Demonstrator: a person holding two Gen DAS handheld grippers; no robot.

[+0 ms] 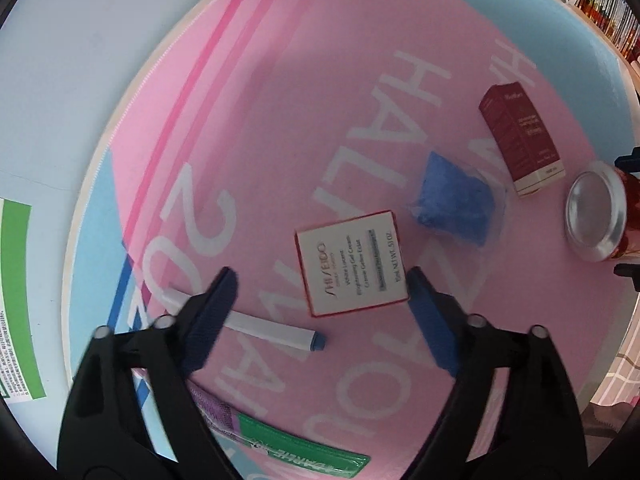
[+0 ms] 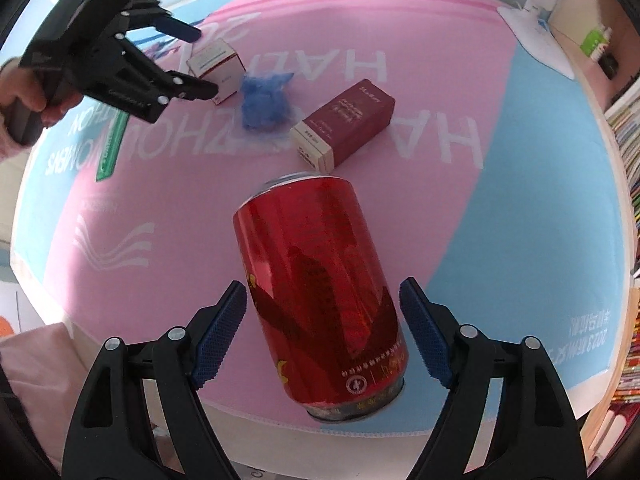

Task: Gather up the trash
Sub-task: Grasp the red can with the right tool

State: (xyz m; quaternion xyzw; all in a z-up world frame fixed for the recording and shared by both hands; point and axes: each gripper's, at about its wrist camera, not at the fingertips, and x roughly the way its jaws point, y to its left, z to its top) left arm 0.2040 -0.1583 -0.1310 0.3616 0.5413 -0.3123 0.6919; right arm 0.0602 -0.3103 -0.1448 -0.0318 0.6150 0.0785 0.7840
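Observation:
A white cosmetics box (image 1: pixel 352 264) lies flat on the pink mat (image 1: pixel 280 100). My left gripper (image 1: pixel 320 280) hangs over it, open. The right fingertip is at the box's corner and the left fingertip stands well off it. From the right wrist view, the left gripper (image 2: pixel 204 62) straddles the same white box (image 2: pixel 218 66). A red drink can (image 2: pixel 320 292) lies on its side near the mat's front edge. My right gripper (image 2: pixel 322 288) is open around the can, with a gap on the right side. The can's silver end (image 1: pixel 596 216) shows at the far right.
Between the two grippers lie a crumpled blue wrapper (image 1: pixel 452 204) and a maroon carton (image 1: pixel 520 140). A white marker (image 1: pixel 256 326) and a green packet (image 1: pixel 304 452) lie near the left gripper. Shelves of books stand to the right, and a white lamp base (image 2: pixel 536 32) at the back.

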